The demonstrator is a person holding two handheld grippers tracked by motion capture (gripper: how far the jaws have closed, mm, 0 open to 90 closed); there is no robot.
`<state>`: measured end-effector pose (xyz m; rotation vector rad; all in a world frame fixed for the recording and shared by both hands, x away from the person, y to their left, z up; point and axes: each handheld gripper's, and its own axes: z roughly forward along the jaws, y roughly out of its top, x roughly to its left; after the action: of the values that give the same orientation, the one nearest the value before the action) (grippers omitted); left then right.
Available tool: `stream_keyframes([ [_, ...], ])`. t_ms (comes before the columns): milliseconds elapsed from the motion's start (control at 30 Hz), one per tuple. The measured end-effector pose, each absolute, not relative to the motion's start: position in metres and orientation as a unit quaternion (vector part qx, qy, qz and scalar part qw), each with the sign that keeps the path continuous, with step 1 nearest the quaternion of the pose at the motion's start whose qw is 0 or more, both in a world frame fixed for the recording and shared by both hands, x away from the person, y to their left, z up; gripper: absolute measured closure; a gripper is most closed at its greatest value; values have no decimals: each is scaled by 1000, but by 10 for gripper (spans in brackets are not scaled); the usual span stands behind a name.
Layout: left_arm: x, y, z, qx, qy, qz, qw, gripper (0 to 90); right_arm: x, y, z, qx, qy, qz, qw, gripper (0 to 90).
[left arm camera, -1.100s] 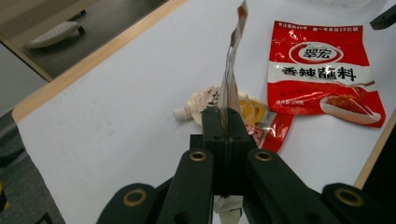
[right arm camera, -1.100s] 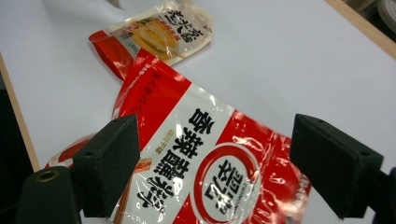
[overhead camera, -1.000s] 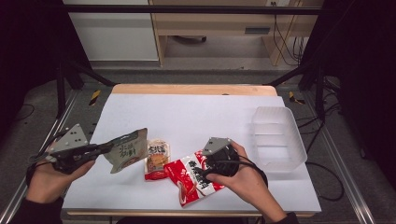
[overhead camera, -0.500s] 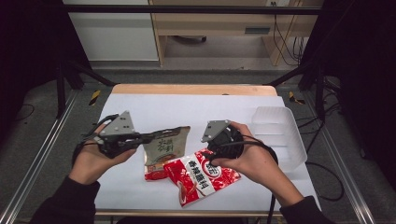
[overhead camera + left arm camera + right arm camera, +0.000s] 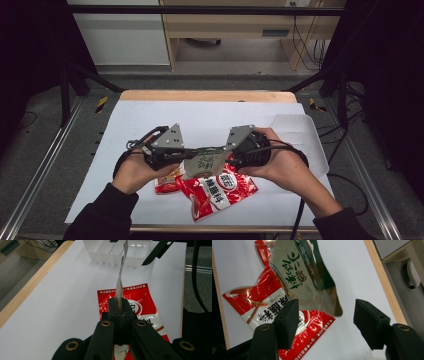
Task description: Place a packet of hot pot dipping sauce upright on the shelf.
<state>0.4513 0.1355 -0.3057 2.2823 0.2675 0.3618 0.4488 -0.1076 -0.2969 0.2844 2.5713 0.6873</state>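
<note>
The left gripper (image 5: 119, 302) clamps the green snack packet (image 5: 204, 161) by its edge, holding it above the big red packet (image 5: 216, 190). The right gripper (image 5: 325, 320) gapes wide beside the green packet.

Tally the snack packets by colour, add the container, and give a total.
Green-and-silver packet: 1, held in the left gripper
Large red packets: 1
Small red packets: 1
Clear plastic container: 1
Total: 4
</note>
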Motion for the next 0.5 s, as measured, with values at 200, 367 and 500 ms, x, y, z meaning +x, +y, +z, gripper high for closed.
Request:
stream_keyframes([
  [200, 448, 130, -305, 900, 97, 138, 402, 900, 451, -101, -302, 90, 940, 241, 222, 481],
  [367, 446, 130, -305, 902, 92, 136, 400, 900, 453, -96, -307, 69, 947, 233, 209, 576],
  [500, 446, 129, -305, 900, 91, 135, 403, 900, 453, -92, -310, 61, 952, 225, 200, 631],
])
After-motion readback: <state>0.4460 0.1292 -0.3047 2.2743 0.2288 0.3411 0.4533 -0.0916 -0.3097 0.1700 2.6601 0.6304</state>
